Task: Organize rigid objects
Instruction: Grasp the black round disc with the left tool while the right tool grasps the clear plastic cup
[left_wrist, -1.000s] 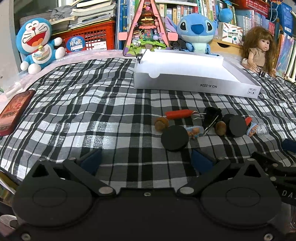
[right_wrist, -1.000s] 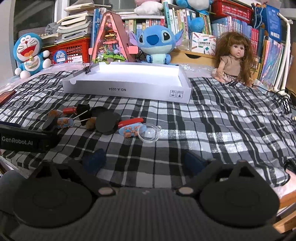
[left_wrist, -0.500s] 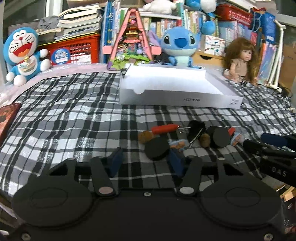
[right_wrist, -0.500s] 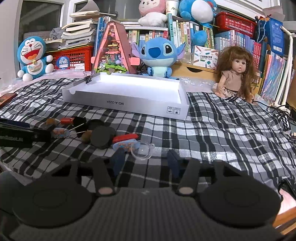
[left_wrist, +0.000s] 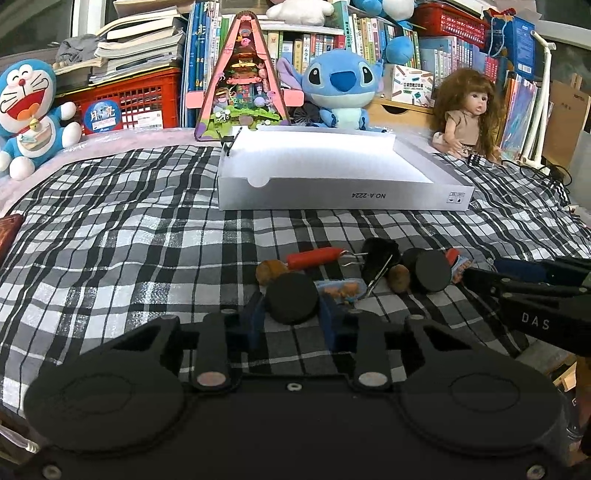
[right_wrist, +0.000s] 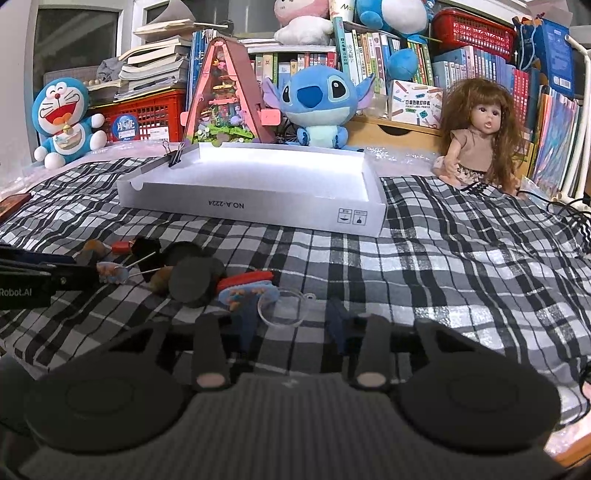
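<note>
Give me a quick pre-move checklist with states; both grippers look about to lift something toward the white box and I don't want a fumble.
1. Black disc sits between the left gripper fingers, jaws closing: ok.
2. Firm pad contact on the disc: cannot tell.
3. Clear round lens lies between the right gripper fingers, jaws closing: ok.
4. Lens actually gripped: cannot tell.
5. White box is open, its interior bare: ok.
6. The grippers are apart from each other: ok.

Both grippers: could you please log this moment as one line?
left gripper: closing around black disc | right gripper: closing around clear ring | box: empty
</note>
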